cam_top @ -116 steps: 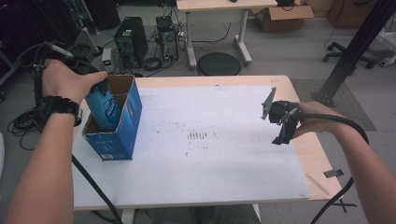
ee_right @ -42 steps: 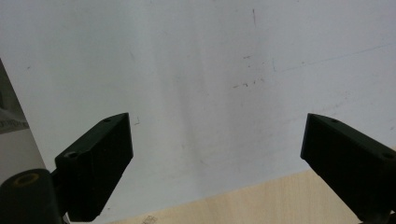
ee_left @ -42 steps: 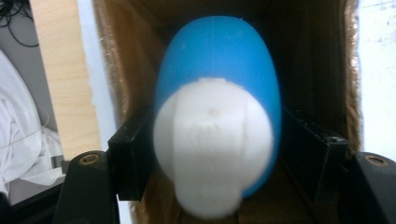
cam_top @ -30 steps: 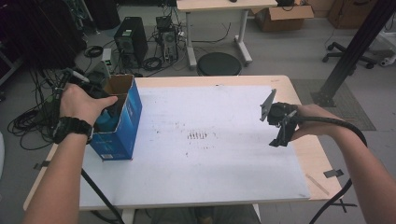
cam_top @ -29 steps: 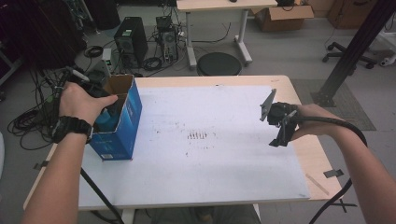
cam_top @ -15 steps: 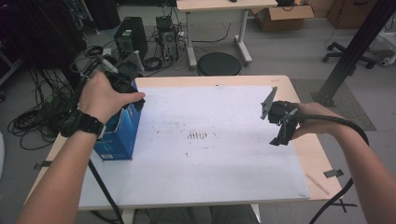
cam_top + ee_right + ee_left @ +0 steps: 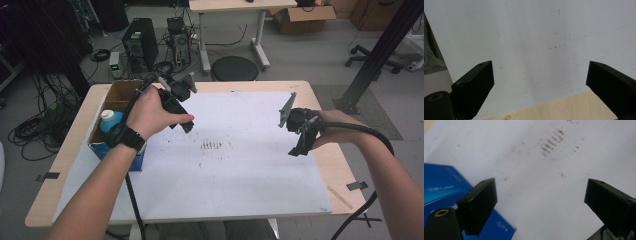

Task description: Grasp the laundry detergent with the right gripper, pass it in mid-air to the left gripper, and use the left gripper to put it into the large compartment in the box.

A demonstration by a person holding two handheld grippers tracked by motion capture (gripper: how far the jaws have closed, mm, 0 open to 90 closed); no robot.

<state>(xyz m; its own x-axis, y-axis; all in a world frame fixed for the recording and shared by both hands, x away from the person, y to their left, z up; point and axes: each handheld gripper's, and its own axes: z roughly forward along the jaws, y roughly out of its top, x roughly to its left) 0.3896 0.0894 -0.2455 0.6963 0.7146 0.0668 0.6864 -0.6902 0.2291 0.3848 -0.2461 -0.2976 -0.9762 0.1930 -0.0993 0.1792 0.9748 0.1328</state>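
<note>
An open cardboard box (image 7: pixel 131 90) with blue sides stands at the table's left edge. A blue bottle with a white cap (image 7: pixel 108 117) stands inside it. My left gripper (image 7: pixel 186 126) hovers just right of the box over the white sheet (image 7: pixel 225 175). Its jaws are open with nothing between them (image 7: pixel 539 192), and the box's blue side (image 7: pixel 439 192) lies at lower left. My right gripper (image 7: pixel 296 149) is held over the sheet's right edge, open and empty (image 7: pixel 540 75).
A patch of dark smudges (image 7: pixel 212 145) marks the middle of the sheet (image 7: pixel 551 142). Bare wooden table (image 7: pixel 574 107) shows beyond the sheet's edge. Cables trail from both grippers off the front. Computer cases, a stool and desks stand on the floor behind.
My left gripper has come up out of the box and swung right over the sheet, open and empty. The bottle stays in the box. The right gripper has barely moved.
</note>
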